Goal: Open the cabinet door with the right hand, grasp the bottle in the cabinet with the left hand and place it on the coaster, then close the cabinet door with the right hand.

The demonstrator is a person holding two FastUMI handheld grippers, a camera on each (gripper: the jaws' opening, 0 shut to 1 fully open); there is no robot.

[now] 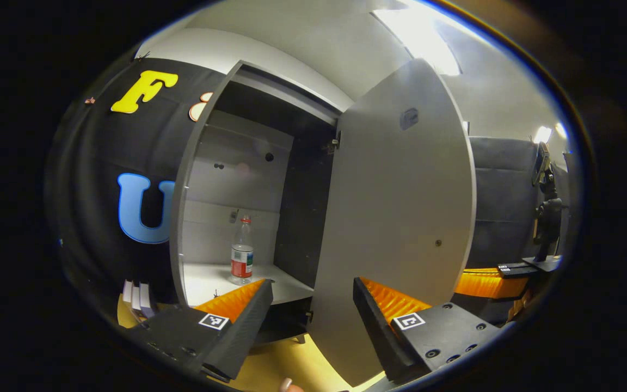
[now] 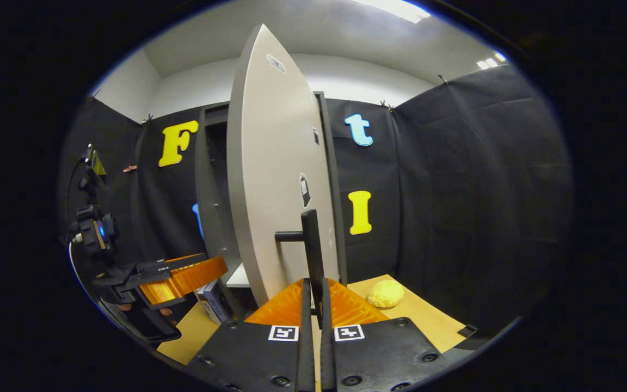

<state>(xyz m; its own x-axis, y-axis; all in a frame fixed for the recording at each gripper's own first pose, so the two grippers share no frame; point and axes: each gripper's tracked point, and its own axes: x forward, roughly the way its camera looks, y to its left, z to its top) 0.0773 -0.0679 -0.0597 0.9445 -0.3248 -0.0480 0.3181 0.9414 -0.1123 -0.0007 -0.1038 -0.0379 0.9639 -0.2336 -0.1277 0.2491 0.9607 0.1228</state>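
Left gripper view showed the cabinet door (image 1: 400, 218) swung wide, hinged on the right side of the cabinet (image 1: 204, 163), and the bottle (image 1: 242, 251) standing upright on the pale shelf (image 1: 204, 280) inside, toward the back wall and at about 10 o'clock from the left gripper (image 1: 312, 294). That gripper's jaws stood wide apart and held nothing, well short of the bottle, with the edge of the door rising between the two fingers. In the right gripper view, the right gripper (image 2: 314, 296) had its jaws drawn narrow on the dark bar handle (image 2: 311, 256) of the door, which stood at 12 o'clock, almost edge-on to the camera; the left gripper hung at about 9 o'clock by the cabinet opening. A yellow round thing (image 2: 385, 293) lay on the desk (image 2: 428, 318) at about 2 o'clock; whether it was the coaster could not be told. The door looked fully open, so the reach for the bottle appeared to be the step in hand. The risks lay in that reach: the right-hand finger of the left gripper sat close to the door and could knock it if the hand went straight in, and a slim, tall bottle could tip if one finger met it before the other. If the grip on the handle slackened, the door might drift back across the opening.
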